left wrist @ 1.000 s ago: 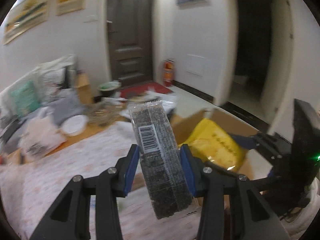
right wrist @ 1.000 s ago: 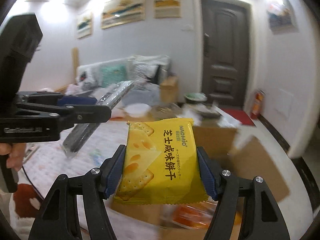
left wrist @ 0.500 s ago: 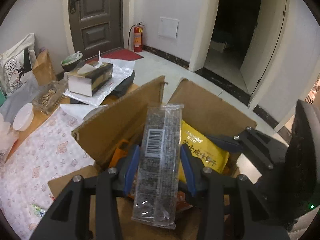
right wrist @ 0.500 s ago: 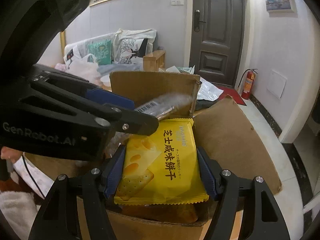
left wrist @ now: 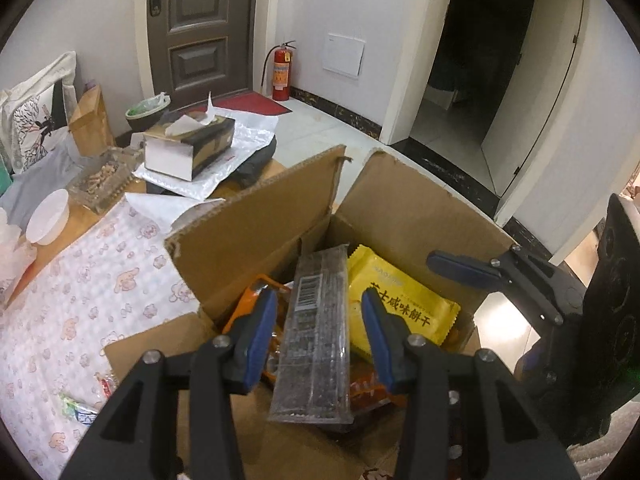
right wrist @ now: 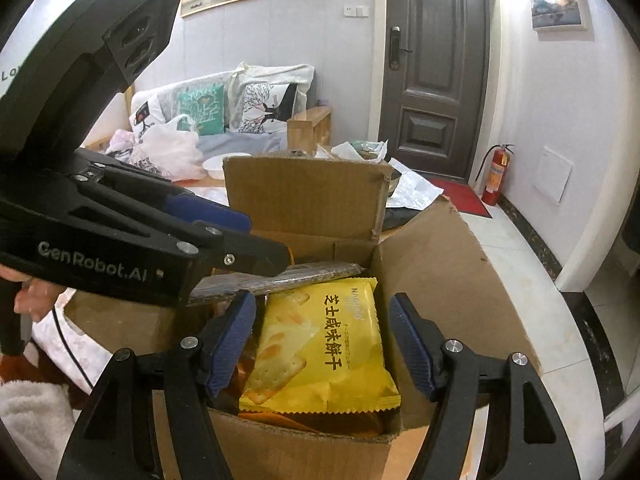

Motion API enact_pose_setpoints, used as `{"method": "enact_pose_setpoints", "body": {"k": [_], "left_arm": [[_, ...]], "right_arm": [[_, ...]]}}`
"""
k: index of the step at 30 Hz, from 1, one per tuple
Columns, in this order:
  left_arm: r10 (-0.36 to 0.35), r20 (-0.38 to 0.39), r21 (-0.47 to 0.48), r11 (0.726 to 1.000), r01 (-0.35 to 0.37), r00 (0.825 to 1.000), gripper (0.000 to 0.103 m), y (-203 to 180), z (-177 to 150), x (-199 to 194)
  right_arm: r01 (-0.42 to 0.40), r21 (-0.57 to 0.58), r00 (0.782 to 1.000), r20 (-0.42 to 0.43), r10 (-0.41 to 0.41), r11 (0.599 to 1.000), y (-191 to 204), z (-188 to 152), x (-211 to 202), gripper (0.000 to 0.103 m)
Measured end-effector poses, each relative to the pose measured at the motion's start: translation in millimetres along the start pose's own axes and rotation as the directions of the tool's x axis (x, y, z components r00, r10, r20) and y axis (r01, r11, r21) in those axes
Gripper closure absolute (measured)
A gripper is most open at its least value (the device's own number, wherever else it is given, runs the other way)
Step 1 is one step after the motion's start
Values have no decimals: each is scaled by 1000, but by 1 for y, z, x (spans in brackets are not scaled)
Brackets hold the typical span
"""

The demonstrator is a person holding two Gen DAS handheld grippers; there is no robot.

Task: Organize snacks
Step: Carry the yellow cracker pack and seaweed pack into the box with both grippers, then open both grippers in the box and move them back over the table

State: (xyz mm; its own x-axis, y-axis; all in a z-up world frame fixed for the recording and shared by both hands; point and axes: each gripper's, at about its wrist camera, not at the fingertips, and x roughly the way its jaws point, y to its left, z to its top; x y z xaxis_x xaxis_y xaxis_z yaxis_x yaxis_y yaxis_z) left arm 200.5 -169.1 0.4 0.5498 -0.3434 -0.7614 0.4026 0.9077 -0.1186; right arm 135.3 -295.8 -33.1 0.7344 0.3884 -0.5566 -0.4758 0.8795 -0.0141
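An open cardboard box (left wrist: pixel 256 240) (right wrist: pixel 304 204) holds snacks. A long clear pack of dark seaweed (left wrist: pixel 316 332) (right wrist: pixel 280 276) lies in it, beside a yellow cracker pack (left wrist: pixel 396 304) (right wrist: pixel 320 340) and orange packs (left wrist: pixel 248 300) underneath. My left gripper (left wrist: pixel 320 340) is open, its pads on either side of the seaweed pack with a gap. My right gripper (right wrist: pixel 324 344) is open around the yellow pack, not touching it. The right gripper also shows in the left wrist view (left wrist: pixel 500 276), and the left one in the right wrist view (right wrist: pixel 224 236).
The box stands at the end of a table with a floral cloth (left wrist: pixel 80 288). A tissue box (left wrist: pixel 188 148), a white bowl (left wrist: pixel 46 216) and a glass dish (left wrist: pixel 104 176) sit beyond it. Small wrapped sweets (left wrist: pixel 80 408) lie by the box. A sofa with cushions (right wrist: pixel 224 112) is behind.
Both grippers carried their packs over the box, lowered them in and opened. The seaweed pack and the yellow pack now lie loose in the box.
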Motion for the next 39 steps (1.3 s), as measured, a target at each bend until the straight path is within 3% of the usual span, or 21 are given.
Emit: {"method": "enact_pose_setpoints", "body": {"k": [4, 7, 13, 17, 19, 21, 22, 26, 31, 35, 39], "left_arm": [[10, -26, 22, 1000, -9, 1000, 63, -2, -7, 5], [-24, -63, 27, 999, 26, 998, 79, -5, -14, 11], [-75, -70, 6, 997, 75, 995, 79, -5, -22, 15], [-69, -47, 4, 998, 69, 997, 78, -2, -24, 4], [-60, -7, -5, 998, 60, 998, 73, 5, -24, -11], [-49, 45, -25, 998, 50, 998, 55, 18, -25, -33], [-36, 74, -39, 998, 39, 997, 53, 27, -27, -46], [41, 146, -103, 994, -26, 988, 48, 72, -44, -92], [144, 157, -196, 974, -112, 977, 41, 134, -86, -131], [190, 138, -265, 953, -149, 972, 35, 177, -124, -145], [193, 97, -334, 930, -151, 976, 34, 216, -161, -139]], "right_arm": [[11, -6, 1000, -7, -11, 1000, 0, 0, -2, 37], [30, -9, 999, -16, -30, 1000, 1, 0, -3, 37], [65, -1, 998, -12, -65, 998, 0, 1, -14, 37], [85, -11, 996, -20, -85, 996, 5, 4, -16, 37], [80, -15, 997, -20, -80, 997, 10, 9, -19, 37], [71, -27, 997, -13, -72, 997, 17, 15, -22, 37], [64, -33, 998, -7, -65, 997, 23, 19, -23, 37], [-8, -46, 1000, 25, 9, 999, 53, 35, -27, 37], [-164, -91, 985, 37, 168, 982, 118, 53, -18, 37], [-268, -150, 963, -23, 268, 952, 187, 58, 7, 37], [-331, -184, 942, -114, 315, 926, 238, 48, 39, 37]]}}
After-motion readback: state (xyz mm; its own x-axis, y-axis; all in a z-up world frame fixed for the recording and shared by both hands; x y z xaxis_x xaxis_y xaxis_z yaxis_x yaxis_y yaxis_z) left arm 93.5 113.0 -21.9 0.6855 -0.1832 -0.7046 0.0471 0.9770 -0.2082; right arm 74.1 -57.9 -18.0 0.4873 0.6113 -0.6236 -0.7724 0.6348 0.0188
